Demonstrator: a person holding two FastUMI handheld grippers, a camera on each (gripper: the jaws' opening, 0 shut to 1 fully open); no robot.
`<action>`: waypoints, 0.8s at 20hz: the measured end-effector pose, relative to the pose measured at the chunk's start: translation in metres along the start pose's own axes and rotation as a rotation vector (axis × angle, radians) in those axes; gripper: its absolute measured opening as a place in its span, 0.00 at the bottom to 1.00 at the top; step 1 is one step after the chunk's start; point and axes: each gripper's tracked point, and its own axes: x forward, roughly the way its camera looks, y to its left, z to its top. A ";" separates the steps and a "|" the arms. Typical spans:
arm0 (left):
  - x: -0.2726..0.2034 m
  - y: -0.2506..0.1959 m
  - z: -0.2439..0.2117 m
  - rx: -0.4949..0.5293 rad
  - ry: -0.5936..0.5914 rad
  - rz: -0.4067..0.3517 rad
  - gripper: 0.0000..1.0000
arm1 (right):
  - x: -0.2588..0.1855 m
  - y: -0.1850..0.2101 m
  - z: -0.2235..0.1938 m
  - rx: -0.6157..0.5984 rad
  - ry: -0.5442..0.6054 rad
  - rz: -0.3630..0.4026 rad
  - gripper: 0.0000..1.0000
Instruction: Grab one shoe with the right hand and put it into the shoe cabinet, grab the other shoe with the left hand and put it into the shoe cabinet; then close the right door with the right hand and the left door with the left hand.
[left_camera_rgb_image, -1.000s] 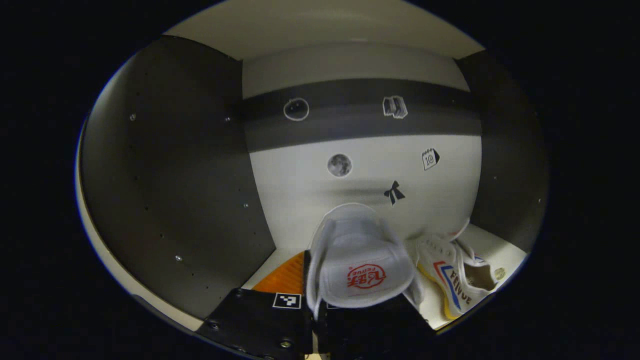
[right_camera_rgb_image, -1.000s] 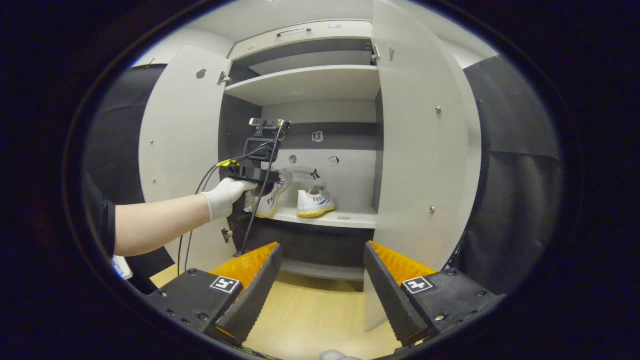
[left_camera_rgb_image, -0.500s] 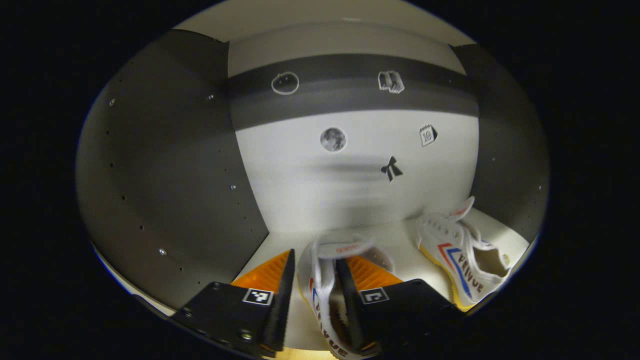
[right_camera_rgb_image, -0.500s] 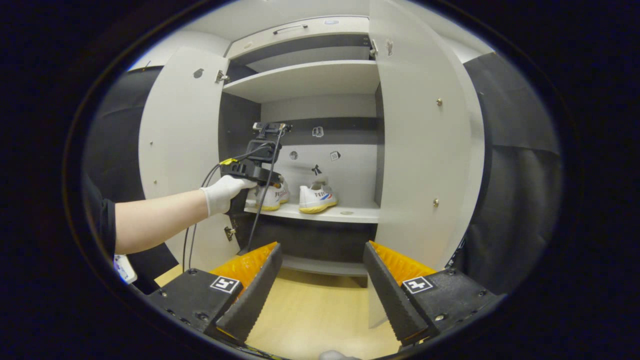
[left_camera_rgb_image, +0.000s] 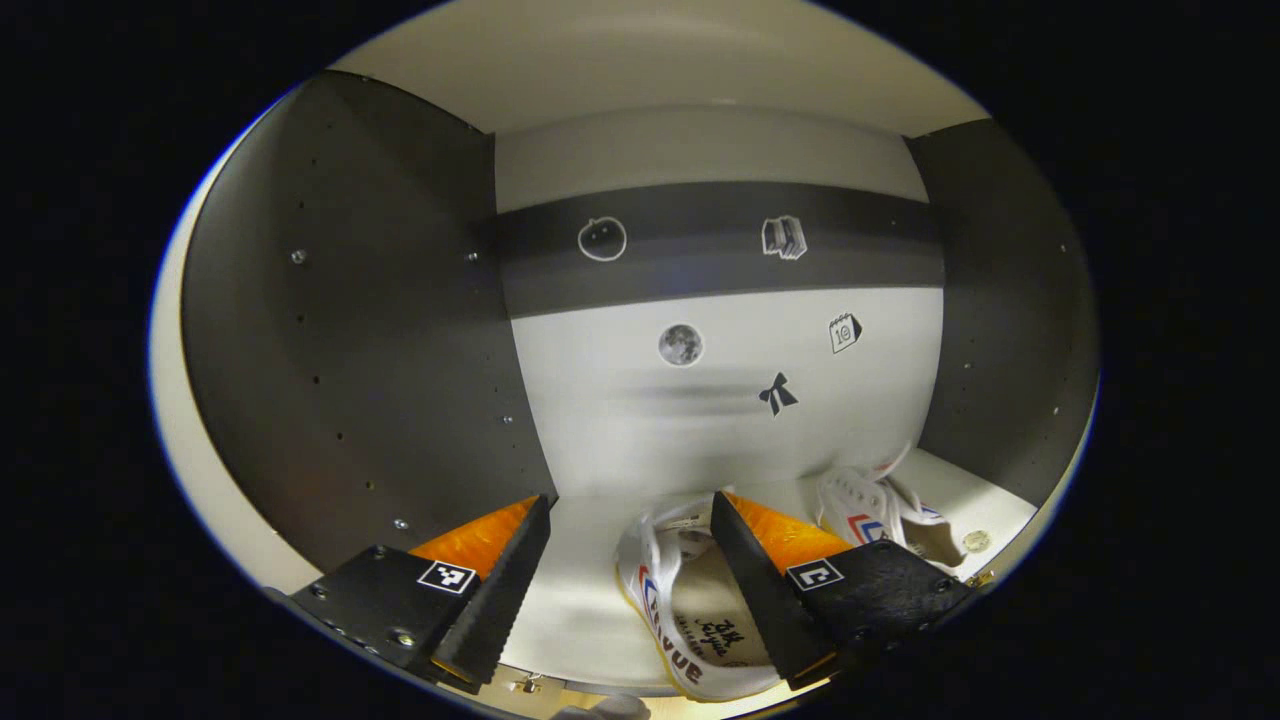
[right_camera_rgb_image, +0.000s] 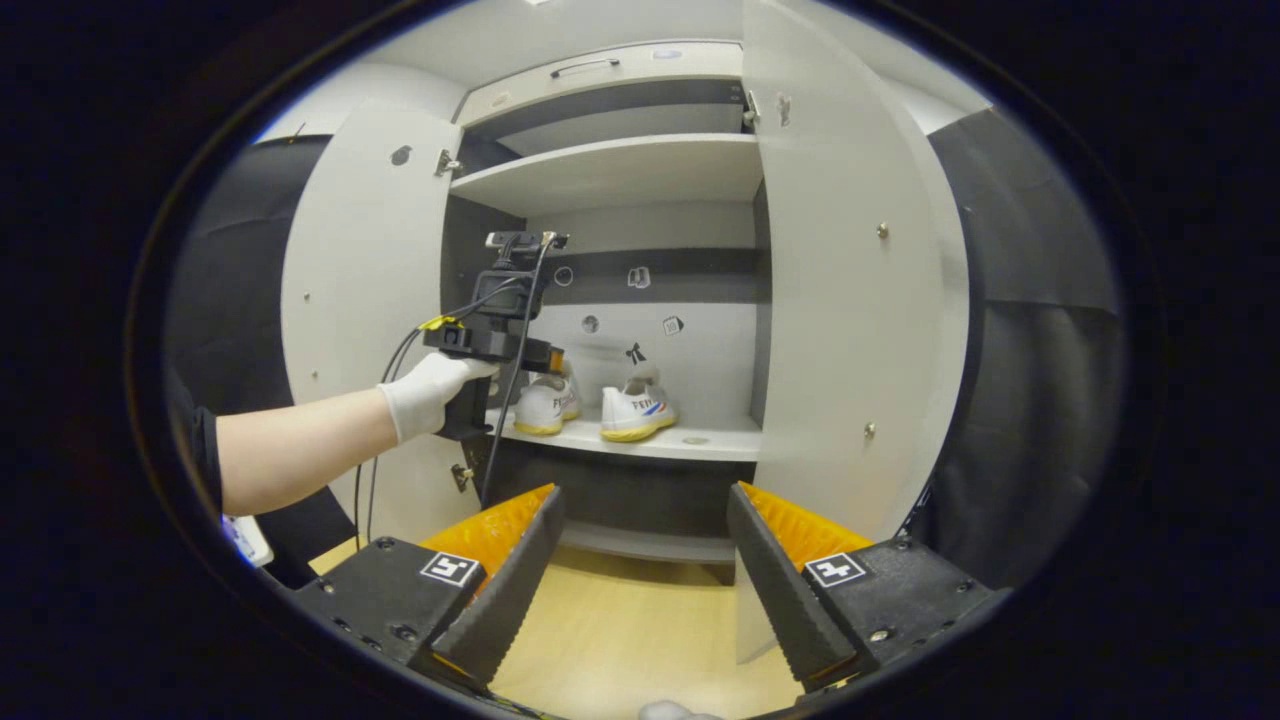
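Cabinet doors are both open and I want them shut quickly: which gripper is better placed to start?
Probably the right gripper: it is open, empty, back from the cabinet, with the right door just ahead. The left gripper is open too, but sits inside at the shelf beside the shoes.

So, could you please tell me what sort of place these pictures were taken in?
Probably a staged entryway set inside a recording booth: a tall white two-door shoe cabinet stands open on a pale wooden floor, two white canvas sneakers sit on its shelf, and black cloth hangs beside it.
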 end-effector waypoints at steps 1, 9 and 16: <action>-0.009 -0.001 0.005 0.004 -0.019 -0.003 0.96 | -0.002 -0.001 0.003 -0.004 -0.013 -0.001 1.00; -0.135 0.002 0.047 0.017 -0.229 -0.038 0.96 | -0.032 -0.010 0.029 -0.005 -0.090 -0.070 1.00; -0.286 0.000 0.062 -0.005 -0.333 -0.139 0.96 | -0.098 -0.024 0.039 -0.012 -0.111 -0.177 1.00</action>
